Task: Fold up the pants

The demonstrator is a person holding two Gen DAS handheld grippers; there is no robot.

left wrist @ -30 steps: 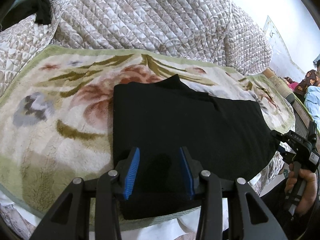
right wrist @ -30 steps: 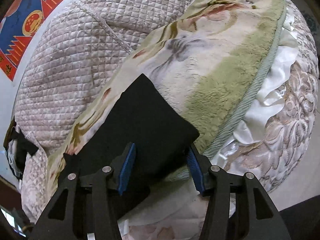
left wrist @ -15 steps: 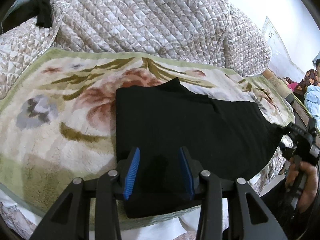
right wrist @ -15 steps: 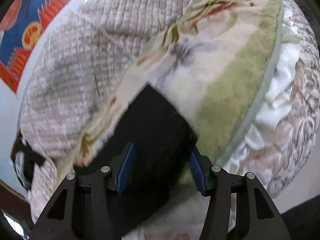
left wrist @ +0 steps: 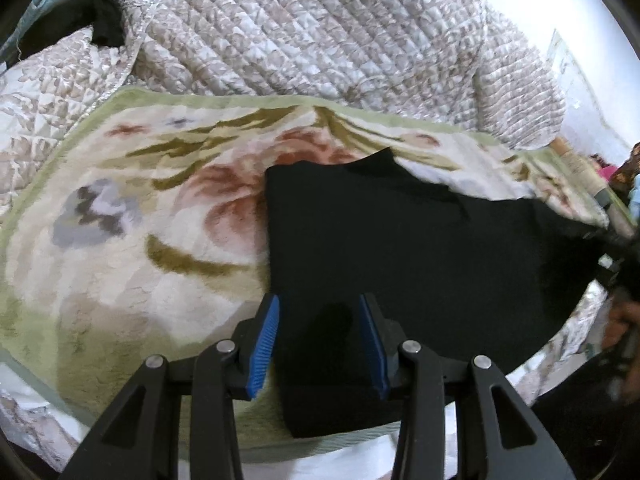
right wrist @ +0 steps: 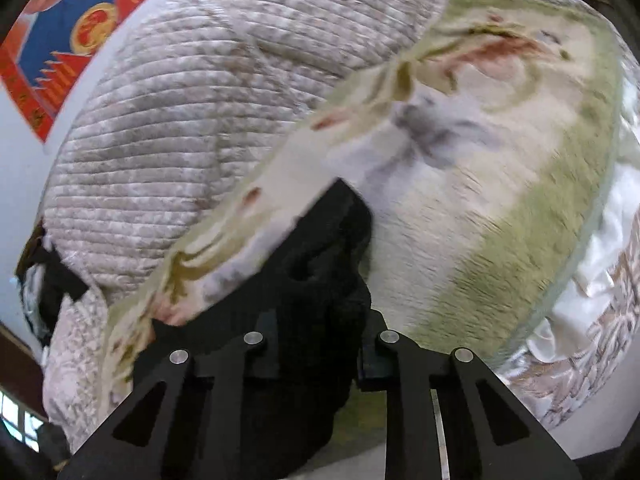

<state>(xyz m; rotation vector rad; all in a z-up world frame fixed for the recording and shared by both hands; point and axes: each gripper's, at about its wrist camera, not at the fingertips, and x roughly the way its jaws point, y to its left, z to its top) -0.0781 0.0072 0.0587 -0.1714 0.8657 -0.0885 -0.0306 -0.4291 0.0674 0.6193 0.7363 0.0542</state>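
Observation:
Black pants [left wrist: 400, 248] lie folded flat on a floral blanket [left wrist: 132, 240] on the bed. My left gripper [left wrist: 320, 344] is open, its blue pads [left wrist: 264, 340] straddling the near left corner of the pants. My right gripper [right wrist: 316, 344] is shut on the right end of the pants [right wrist: 320, 272], and the cloth bunches up between its fingers and lifts off the blanket. The right gripper also shows blurred at the far right of the left wrist view [left wrist: 624, 264], at the pants' right edge.
A quilted beige bedspread [left wrist: 320, 32] is heaped behind the blanket. The bed's edge with white sheet [right wrist: 600, 264] runs along the right. A dark garment [left wrist: 104, 20] lies at the back left. A red and blue poster [right wrist: 60, 36] hangs on the wall.
My right gripper has closed on the right end of the pants and the cloth has bunched and lifted. My left gripper has stayed open over the near left corner.

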